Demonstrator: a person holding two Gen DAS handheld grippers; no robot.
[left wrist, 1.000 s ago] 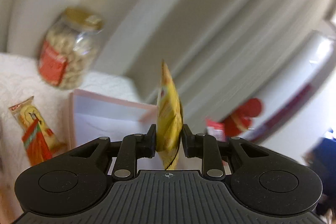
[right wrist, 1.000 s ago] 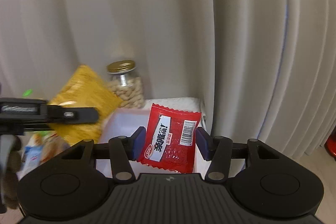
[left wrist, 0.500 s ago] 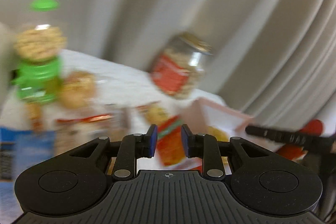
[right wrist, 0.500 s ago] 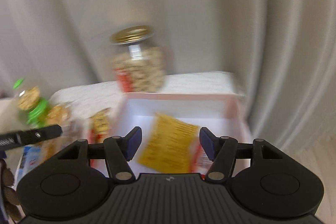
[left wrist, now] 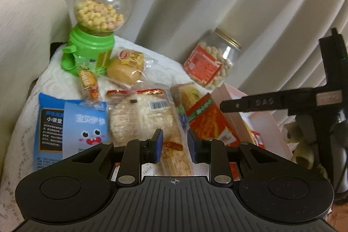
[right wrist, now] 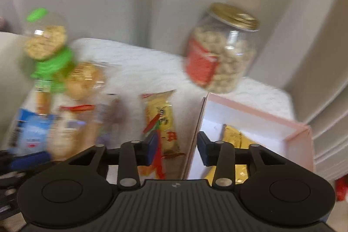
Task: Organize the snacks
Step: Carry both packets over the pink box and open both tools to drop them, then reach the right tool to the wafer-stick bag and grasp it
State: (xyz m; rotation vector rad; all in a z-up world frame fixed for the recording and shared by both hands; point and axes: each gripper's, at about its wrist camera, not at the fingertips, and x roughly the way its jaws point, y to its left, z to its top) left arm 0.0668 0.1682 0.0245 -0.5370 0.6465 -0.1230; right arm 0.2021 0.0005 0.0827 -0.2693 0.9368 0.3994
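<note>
Jars: one gold-lidded nut jar (left wrist: 212, 65), red label unreadable.
Dispensers: one green candy dispenser (left wrist: 95, 23).
Box: my pink box (right wrist: 256, 121) holds one yellow packet (right wrist: 233, 136).
Grippers: my left gripper (left wrist: 175, 146) parted, empty; my right gripper (right wrist: 177, 150) closing, empty.

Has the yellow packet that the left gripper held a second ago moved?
Yes. It has left the left gripper, whose pads now hold nothing, and lies inside the pink box, right of the peanut jar.

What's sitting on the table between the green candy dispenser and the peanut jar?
In the left wrist view, a wrapped bun lies between the dispenser and the jar, beside the dispenser; from there to the jar, bare white cloth.
</note>
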